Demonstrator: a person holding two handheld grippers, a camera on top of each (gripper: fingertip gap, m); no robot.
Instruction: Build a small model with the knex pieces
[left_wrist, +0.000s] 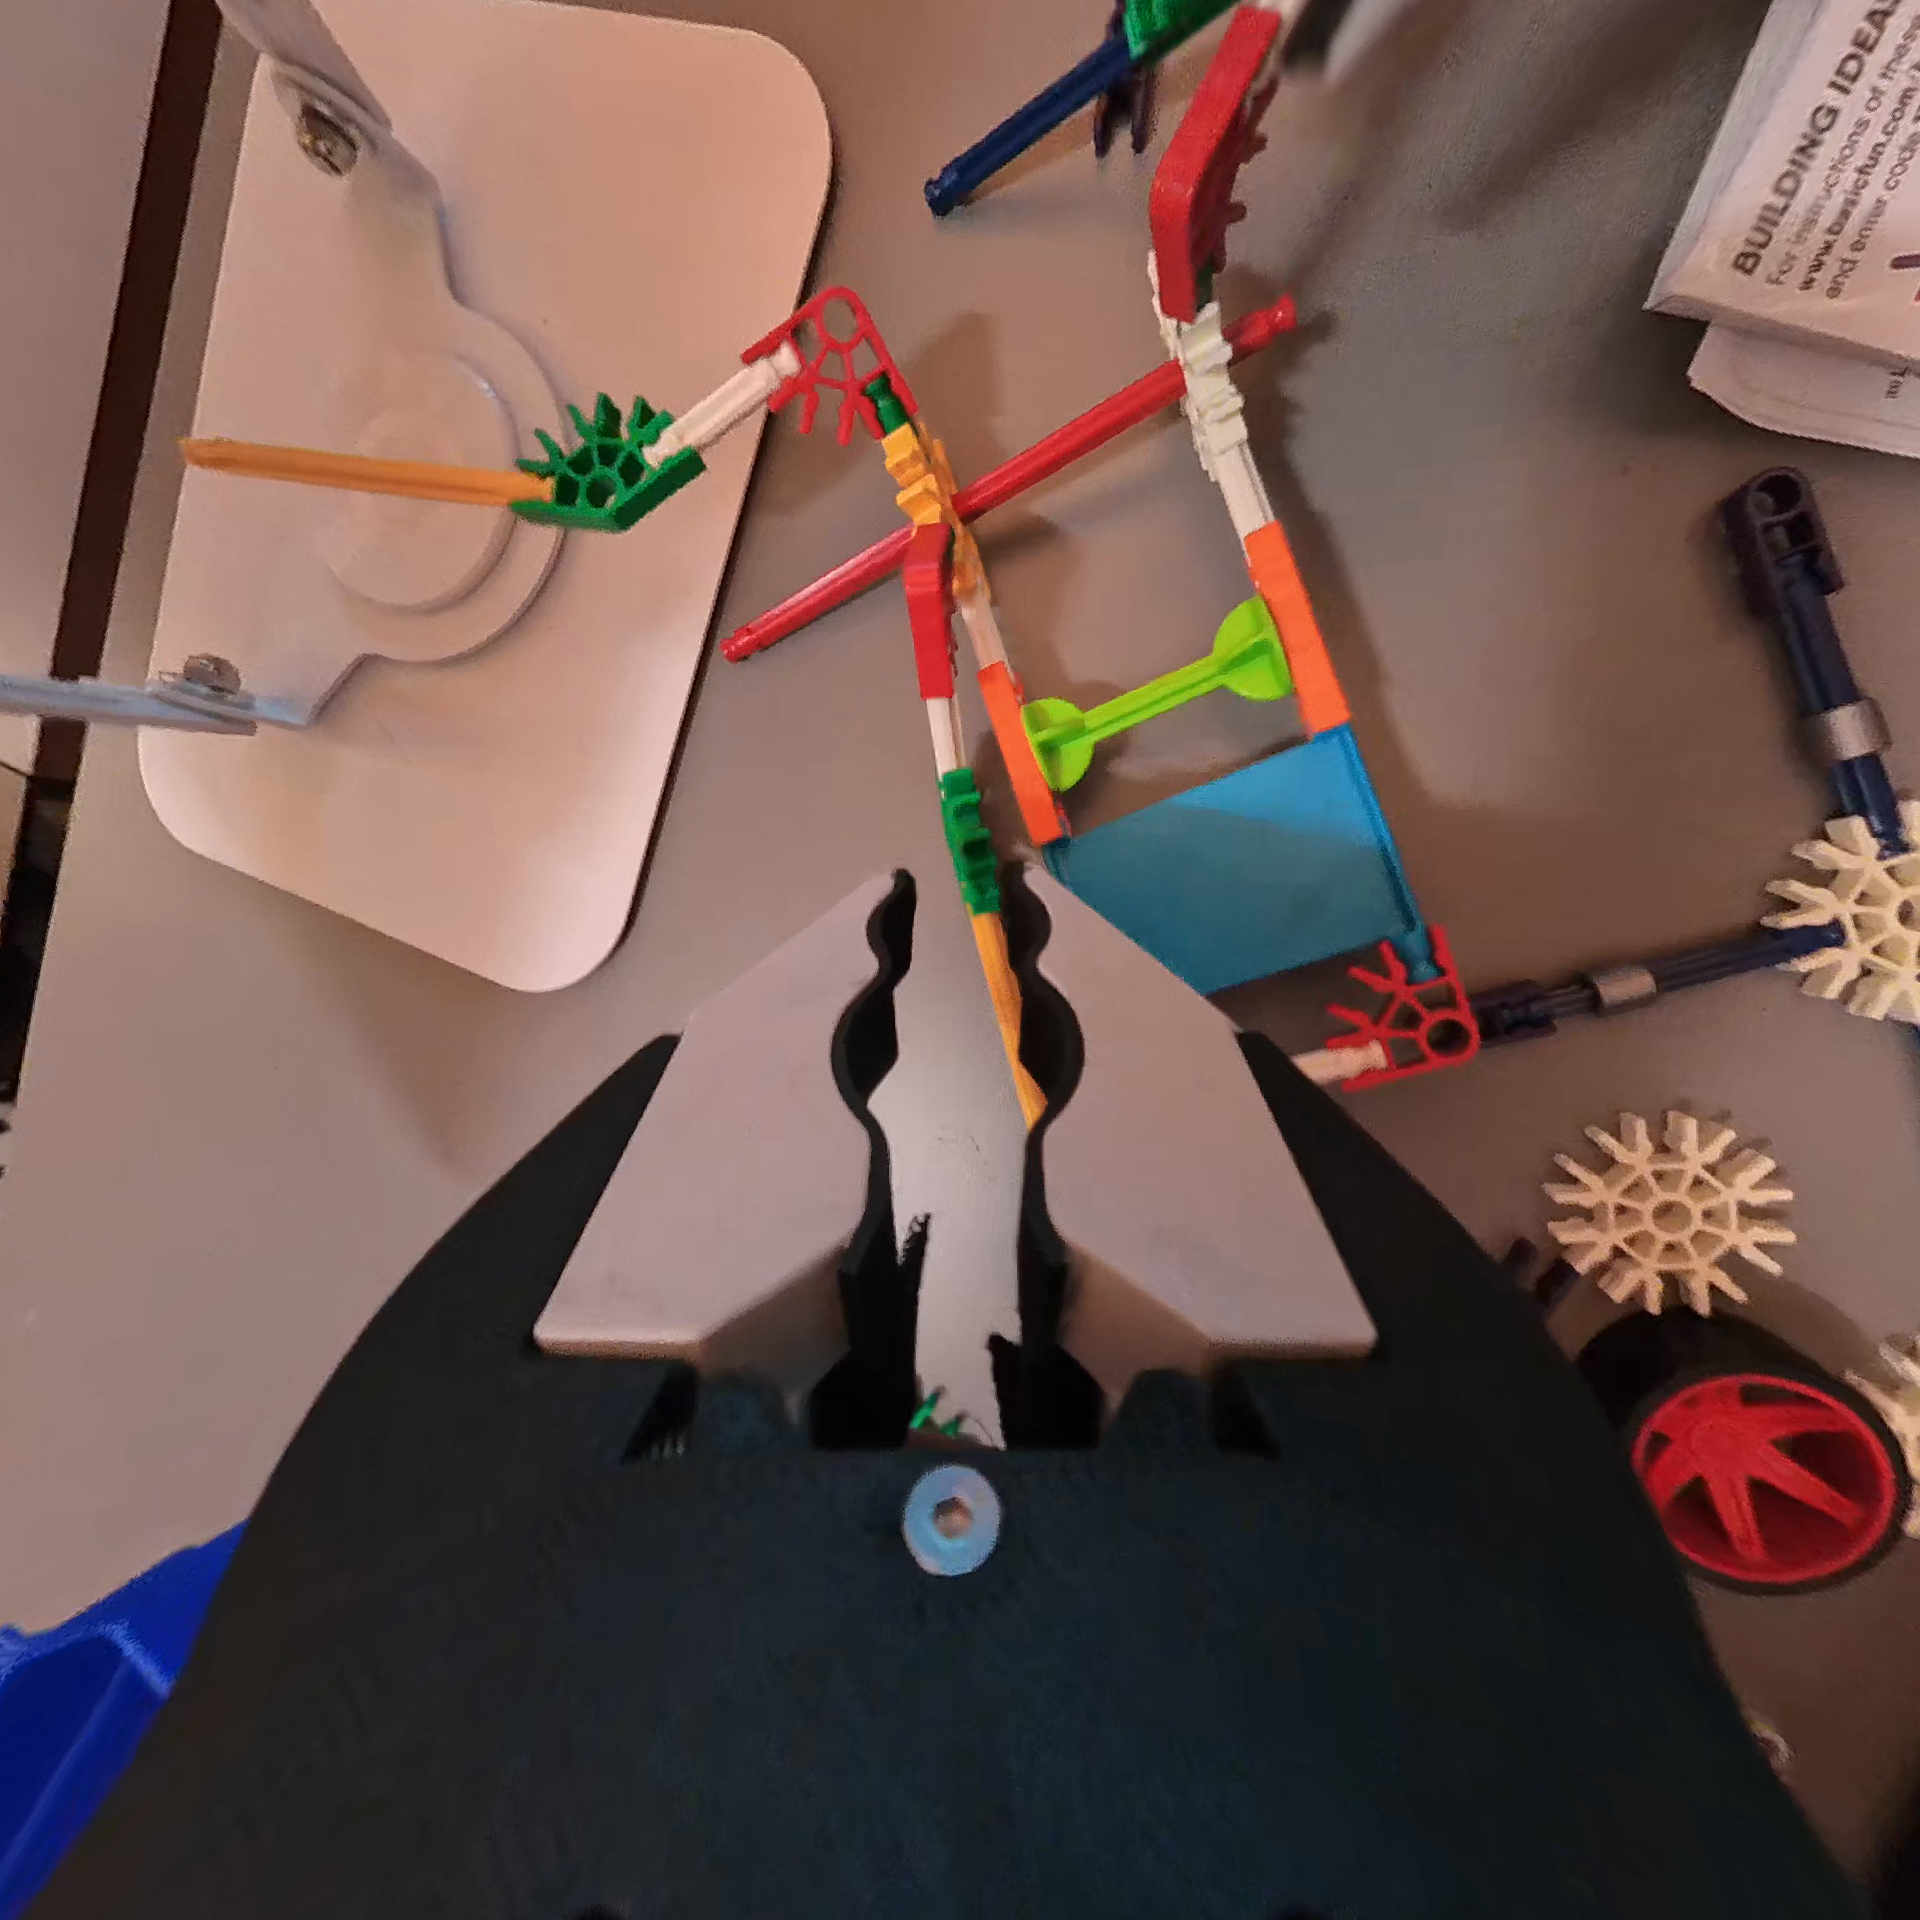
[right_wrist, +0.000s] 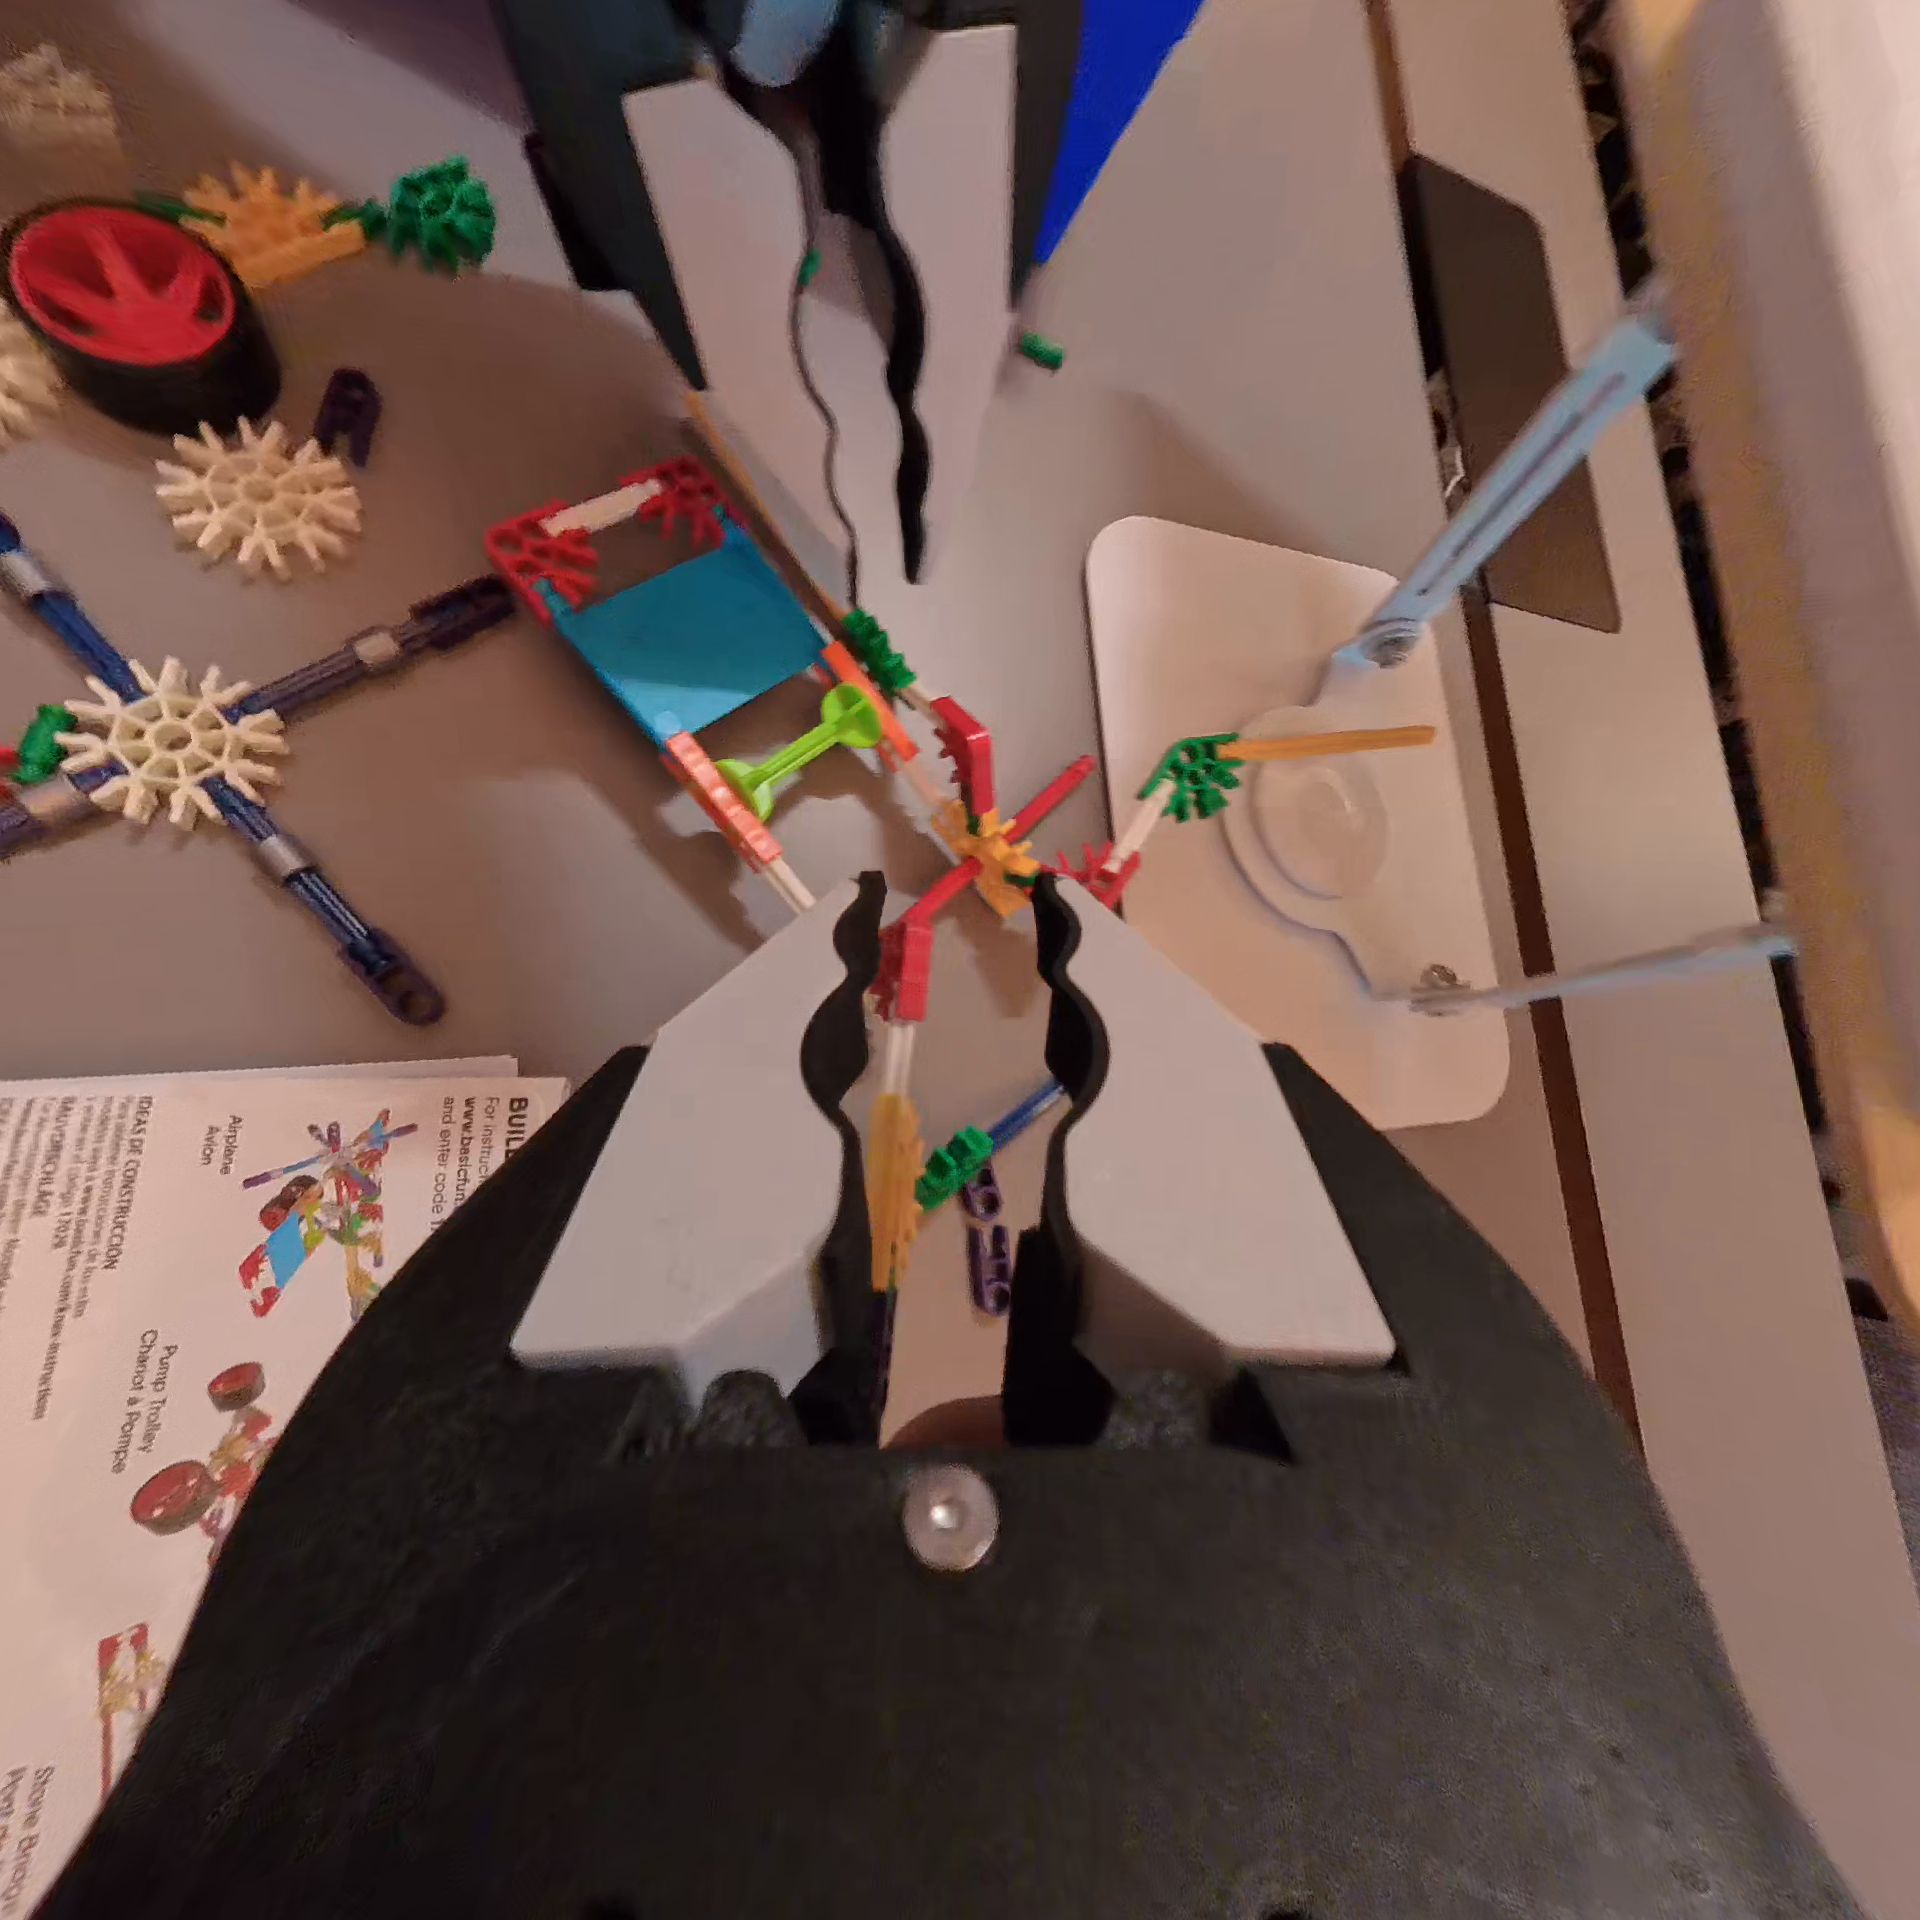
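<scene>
A colourful rod-and-connector model with a blue panel, a lime spool and a long red rod spans between both grippers. My left gripper is closed narrowly on the model's yellow rod, which runs along its right finger just past a green connector. It shows opposite in the right wrist view. My right gripper is closed around the model's other end. A yellow connector presses its left pad, and a green connector with a blue rod reaches its right pad.
A white base plate with metal brackets lies under the model's side arm. An instruction booklet, white snowflake connectors, a red wheel, a cross of dark blue rods and a blue bin surround it. My right fingertips sit around 11 cm from my left ones.
</scene>
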